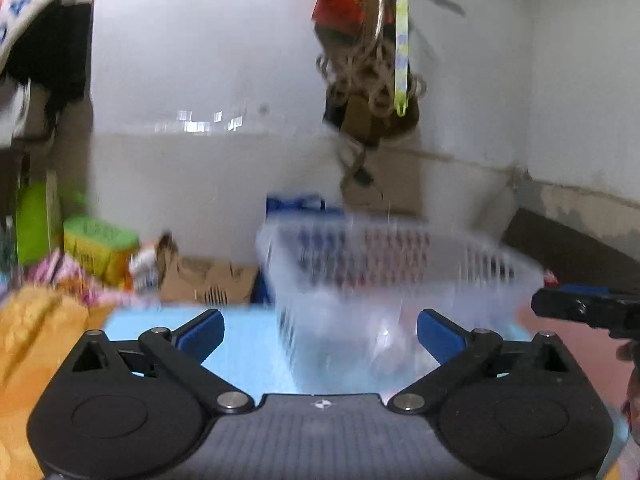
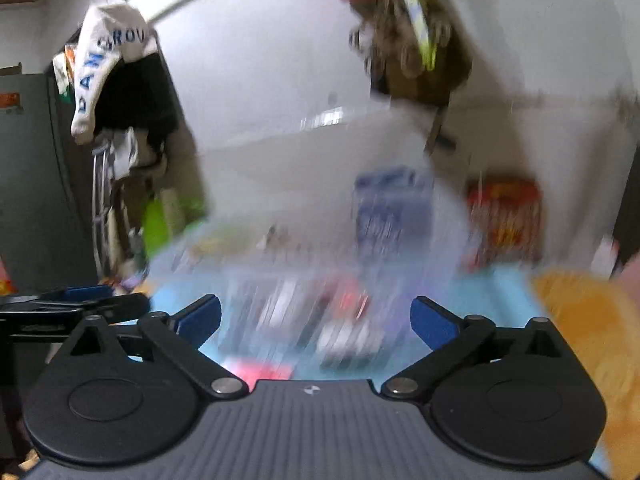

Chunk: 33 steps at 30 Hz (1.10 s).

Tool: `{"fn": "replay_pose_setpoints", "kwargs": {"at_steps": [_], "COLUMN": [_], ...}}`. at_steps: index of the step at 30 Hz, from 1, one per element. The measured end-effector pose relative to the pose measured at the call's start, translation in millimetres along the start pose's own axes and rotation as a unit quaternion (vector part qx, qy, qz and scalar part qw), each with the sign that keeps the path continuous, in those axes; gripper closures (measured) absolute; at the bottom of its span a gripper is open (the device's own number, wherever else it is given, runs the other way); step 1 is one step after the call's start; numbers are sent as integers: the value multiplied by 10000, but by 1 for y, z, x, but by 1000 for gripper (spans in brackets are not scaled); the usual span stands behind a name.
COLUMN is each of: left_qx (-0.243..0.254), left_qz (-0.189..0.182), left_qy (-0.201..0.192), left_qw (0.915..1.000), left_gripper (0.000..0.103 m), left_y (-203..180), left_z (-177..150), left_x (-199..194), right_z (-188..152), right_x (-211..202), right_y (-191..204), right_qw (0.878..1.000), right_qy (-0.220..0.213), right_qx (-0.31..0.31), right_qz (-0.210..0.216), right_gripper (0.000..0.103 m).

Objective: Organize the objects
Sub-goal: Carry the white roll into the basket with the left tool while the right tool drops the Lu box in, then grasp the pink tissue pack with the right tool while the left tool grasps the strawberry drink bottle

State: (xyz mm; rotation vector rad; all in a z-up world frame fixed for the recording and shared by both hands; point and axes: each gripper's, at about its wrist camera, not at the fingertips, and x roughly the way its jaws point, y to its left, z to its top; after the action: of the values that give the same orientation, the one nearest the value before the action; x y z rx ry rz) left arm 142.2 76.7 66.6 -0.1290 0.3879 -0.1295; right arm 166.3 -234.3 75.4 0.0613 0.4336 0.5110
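Note:
A clear slotted plastic basket (image 1: 400,280) stands on the light blue table top (image 1: 248,344), straight ahead of my left gripper (image 1: 320,334), which is open and empty with the basket's near wall between its blue fingertips. My right gripper (image 2: 316,322) is open and empty too. In the right wrist view the basket (image 2: 304,280) is heavily blurred and seems to hold several small items. The right gripper's black finger shows at the right edge of the left wrist view (image 1: 584,308); the left gripper shows at the left edge of the right wrist view (image 2: 72,304).
A yellow cloth (image 1: 36,344) lies at the left, also seen at the right in the right wrist view (image 2: 592,344). A green box (image 1: 100,248) and cardboard (image 1: 208,280) sit behind the table. A blue pack (image 2: 394,212) and a red pack (image 2: 504,220) stand by the wall. Bags hang above (image 1: 368,60).

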Motion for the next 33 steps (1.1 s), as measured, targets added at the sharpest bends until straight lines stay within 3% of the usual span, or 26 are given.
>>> {"fn": "replay_pose_setpoints", "kwargs": {"at_steps": [3, 5, 9, 13, 14, 15, 16, 20, 27, 33], "left_qx": [-221, -439, -232, -624, -693, -706, -689, -507, -1, 443], "left_qz": [38, -84, 0, -93, -128, -145, -149, -198, -117, 367], "left_qy": [507, 716, 728, 822, 863, 861, 839, 878, 959, 1330], "left_qw": [9985, 9964, 9971, 9946, 9938, 9937, 9940, 9946, 9953, 9894], "left_gripper": [0, 4, 4, 4, 4, 4, 4, 4, 3, 4], "left_y": [16, 25, 27, 43, 46, 46, 46, 40, 11, -12], "left_z": [-27, -36, -37, -42, -42, -43, -44, -44, -44, -46], "left_x": [20, 31, 40, 40, 41, 42, 41, 42, 49, 66], "right_z": [-28, -37, -41, -34, -32, -31, -31, -32, -31, -32], "right_x": [29, 42, 63, 77, 80, 81, 79, 67, 46, 47], "right_y": [16, 24, 38, 52, 54, 55, 56, 41, -5, -12], "right_qw": [9978, 9964, 9926, 9913, 9911, 9911, 9911, 9920, 9963, 9969], "right_qy": [658, 844, 1204, 1286, 1283, 1259, 1232, 1161, 844, 778], "right_qx": [-63, -50, -64, -281, -345, -417, -499, -454, -72, 95], "right_qz": [10, -49, 115, 85, 91, 82, 120, 177, -154, 13], "right_gripper": [0, 0, 0, 2, 7, 19, 23, 24, 24, 24]}}
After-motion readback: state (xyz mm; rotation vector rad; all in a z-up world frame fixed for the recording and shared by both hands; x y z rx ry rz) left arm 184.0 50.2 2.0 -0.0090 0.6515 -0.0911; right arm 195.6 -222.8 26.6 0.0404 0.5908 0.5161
